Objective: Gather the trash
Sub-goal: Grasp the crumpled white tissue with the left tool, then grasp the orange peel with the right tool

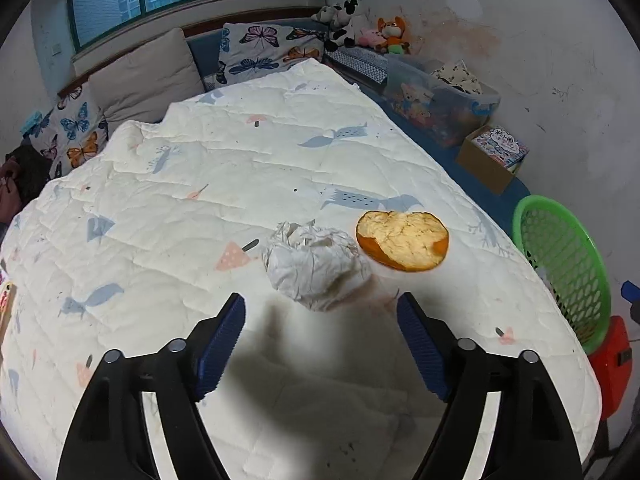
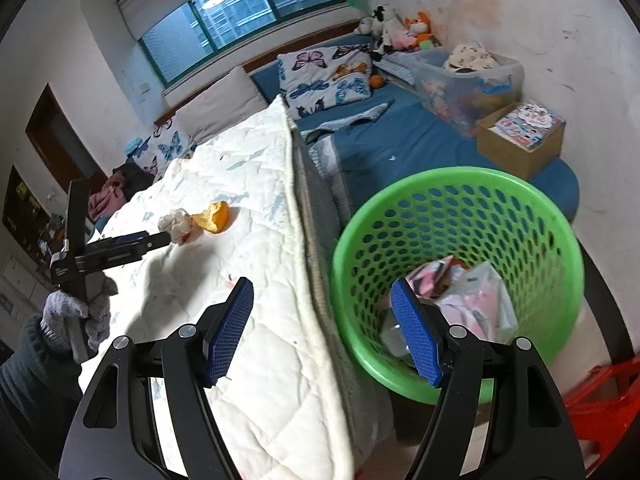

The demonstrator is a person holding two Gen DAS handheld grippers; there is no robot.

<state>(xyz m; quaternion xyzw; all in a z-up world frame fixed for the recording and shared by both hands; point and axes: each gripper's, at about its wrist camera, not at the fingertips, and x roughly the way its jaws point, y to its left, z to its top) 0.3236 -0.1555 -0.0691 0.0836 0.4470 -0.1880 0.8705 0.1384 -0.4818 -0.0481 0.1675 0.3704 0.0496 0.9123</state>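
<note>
Over on the left, a hand in a grey knitted glove (image 2: pixel 74 312) grips the handle of the left gripper (image 1: pixel 320 312), which reaches out over the white quilted bedspread with small printed foxes and mushrooms (image 1: pixel 200 200). Its blue-padded fingers (image 1: pixel 224 344) are spread wide and grasp nothing. Just ahead of them lies the crumpled ball of white tissue paper (image 1: pixel 318 266), with a faint reddish stain on the quilt beside it. Touching the tissue on its right sits the curved piece of orange peel (image 1: pixel 402 240), pale pith facing up.

Further right, past the edge of the quilt, the round green plastic basket with perforated walls (image 2: pixel 472 200) stands next to the bed. Inside it are crumpled wrappers, pink-and-white printed plastic (image 2: pixel 476 296) among them, piled on the bottom. The right gripper (image 2: pixel 322 320) hangs above the quilt's edge and the basket's near rim, its blue pads (image 2: pixel 230 332) parted and released, with nothing between them.

Along the far wall on the blue sheet, a clear plastic storage tub (image 2: pixel 468 84) holds colourful toys, with folded patterned cloth lying on top. Beside it to the right, an open brown cardboard box (image 2: pixel 520 140) holds picture books with bright covers.
</note>
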